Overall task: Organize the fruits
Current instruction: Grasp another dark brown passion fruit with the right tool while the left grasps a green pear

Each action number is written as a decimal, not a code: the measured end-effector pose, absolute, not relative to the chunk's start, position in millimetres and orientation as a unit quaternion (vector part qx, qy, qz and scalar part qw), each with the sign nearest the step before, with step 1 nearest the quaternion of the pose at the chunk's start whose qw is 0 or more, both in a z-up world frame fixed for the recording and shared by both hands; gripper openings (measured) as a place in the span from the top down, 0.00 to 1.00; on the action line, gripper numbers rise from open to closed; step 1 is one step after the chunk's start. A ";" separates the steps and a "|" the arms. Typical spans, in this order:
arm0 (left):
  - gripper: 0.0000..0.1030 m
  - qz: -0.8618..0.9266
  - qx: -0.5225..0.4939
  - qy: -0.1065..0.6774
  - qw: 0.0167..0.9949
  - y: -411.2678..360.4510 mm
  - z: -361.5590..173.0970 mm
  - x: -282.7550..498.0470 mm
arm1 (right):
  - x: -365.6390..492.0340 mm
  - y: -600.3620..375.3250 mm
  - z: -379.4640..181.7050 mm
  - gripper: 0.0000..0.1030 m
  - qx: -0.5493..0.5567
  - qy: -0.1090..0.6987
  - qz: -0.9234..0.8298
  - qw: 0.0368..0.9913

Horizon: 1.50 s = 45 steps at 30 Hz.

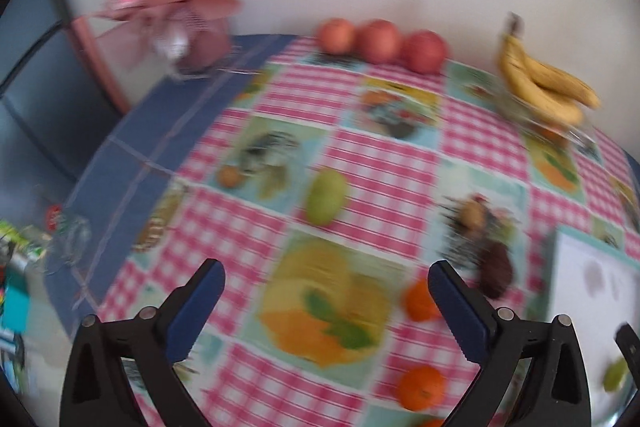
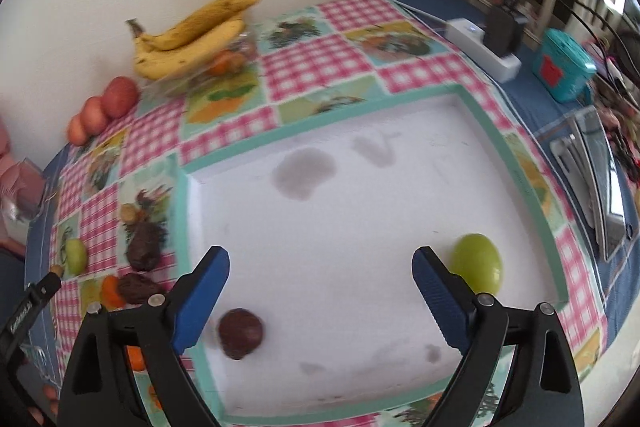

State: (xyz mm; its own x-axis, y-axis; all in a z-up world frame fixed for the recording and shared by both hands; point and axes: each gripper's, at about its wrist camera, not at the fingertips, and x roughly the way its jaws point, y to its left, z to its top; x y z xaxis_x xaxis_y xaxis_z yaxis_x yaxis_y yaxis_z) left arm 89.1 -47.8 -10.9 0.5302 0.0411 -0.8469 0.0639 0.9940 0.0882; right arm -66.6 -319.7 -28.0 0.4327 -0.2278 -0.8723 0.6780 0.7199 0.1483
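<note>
While both claws gape wide and empty, a smooth green fruit point(image 2: 478, 263) rests inside the tray point(image 2: 532, 187).

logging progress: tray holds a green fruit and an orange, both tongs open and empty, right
Not quite: the right wrist view shows the tray holding the green fruit and a dark brown fruit, not an orange. Left tongs and right tongs are open and empty.

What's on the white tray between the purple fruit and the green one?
Nothing. In the right wrist view, the white tray is bare between the dark purple fruit and the green fruit, apart from faint grey stains. The open right tool hovers above that stretch.
</note>
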 end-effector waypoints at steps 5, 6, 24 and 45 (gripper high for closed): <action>0.00 0.051 0.059 0.464 0.882 -17.5 -6.0 98.2 | -48.6 -288.4 -18.6 0.10 0.231 0.434 -0.241 0.837; 0.00 0.059 0.057 0.459 0.885 -10.1 -5.1 99.1 | -46.2 -283.0 -16.9 0.10 0.227 0.431 -0.233 0.841; 0.00 0.001 -0.078 0.442 0.894 53.1 -0.3 123.0 | 11.2 -208.8 -2.4 0.10 0.196 0.411 -0.108 0.884; 0.00 -0.072 -0.042 0.498 0.863 -12.0 -52.6 179.2 | 68.8 -206.1 -69.6 0.28 0.180 0.490 -0.116 0.845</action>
